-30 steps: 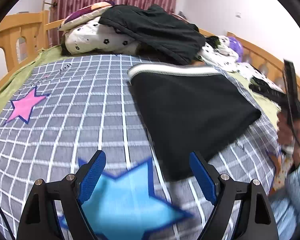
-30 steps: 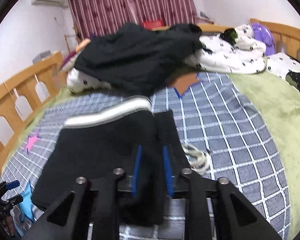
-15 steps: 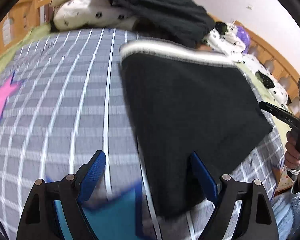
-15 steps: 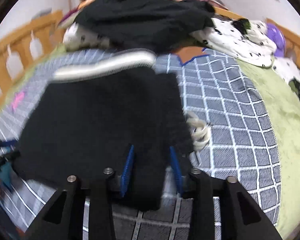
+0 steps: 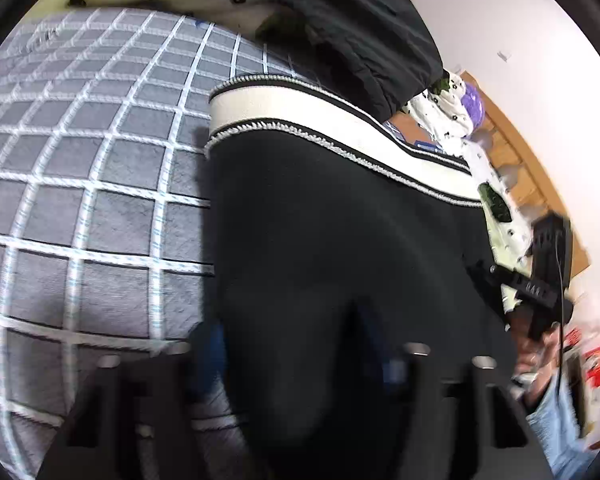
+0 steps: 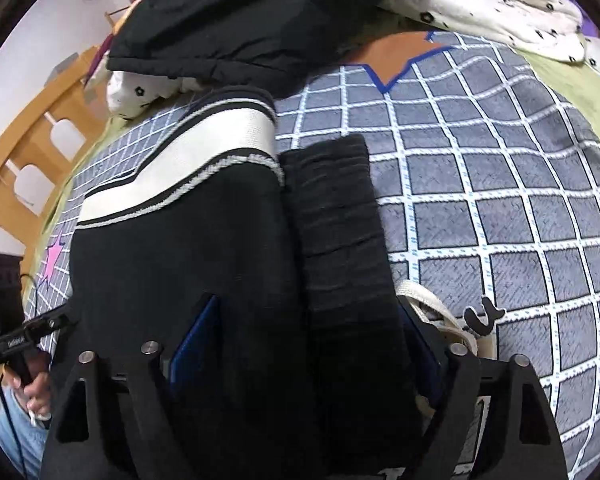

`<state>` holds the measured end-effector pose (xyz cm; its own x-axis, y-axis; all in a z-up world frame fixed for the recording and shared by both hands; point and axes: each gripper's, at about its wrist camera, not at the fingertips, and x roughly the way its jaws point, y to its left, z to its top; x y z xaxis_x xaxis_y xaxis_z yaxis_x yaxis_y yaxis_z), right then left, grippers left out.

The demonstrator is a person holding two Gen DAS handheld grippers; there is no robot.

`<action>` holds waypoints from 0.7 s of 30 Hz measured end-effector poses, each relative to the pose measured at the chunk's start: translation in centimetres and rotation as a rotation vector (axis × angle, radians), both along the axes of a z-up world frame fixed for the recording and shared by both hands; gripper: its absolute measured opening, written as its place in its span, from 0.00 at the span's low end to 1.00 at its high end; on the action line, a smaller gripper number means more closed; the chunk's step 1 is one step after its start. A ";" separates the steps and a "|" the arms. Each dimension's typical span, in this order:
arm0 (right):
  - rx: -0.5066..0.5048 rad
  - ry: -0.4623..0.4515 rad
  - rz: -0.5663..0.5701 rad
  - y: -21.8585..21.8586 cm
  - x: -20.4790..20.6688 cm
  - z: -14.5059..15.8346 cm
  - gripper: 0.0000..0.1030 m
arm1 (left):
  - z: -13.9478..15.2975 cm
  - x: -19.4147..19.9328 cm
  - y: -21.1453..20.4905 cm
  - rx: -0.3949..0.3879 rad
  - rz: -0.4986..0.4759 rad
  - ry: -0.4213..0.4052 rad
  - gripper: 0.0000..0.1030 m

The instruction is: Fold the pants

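The black pants point(image 6: 172, 248) lay folded on the grey checked bedspread point(image 6: 500, 200), with the white waistband point(image 5: 320, 116) toward 12 o'clock. The right gripper point(image 6: 304, 344) stood wide, the near edge of the pants between its blue fingers point(image 6: 196, 336). The left gripper point(image 5: 300, 360) was blurred; its opening I could not tell.

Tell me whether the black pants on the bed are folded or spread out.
Folded. The black pants lie as a compact block, white waistband at the far end and a ribbed black cuff doubled back beside it.
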<state>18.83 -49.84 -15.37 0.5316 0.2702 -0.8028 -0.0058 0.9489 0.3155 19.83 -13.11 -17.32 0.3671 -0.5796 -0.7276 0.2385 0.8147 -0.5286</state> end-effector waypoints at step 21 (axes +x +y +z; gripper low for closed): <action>0.260 -0.140 0.093 16.6 -3.5 7.0 0.22 | 7.6 -2.0 17.0 0.181 0.073 -0.062 0.21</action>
<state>15.29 -33.23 -8.42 0.5953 0.5096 -0.6212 -0.1497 0.8299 0.5374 17.81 3.91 -9.68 0.4511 -0.4114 -0.7920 0.2026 0.9115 -0.3580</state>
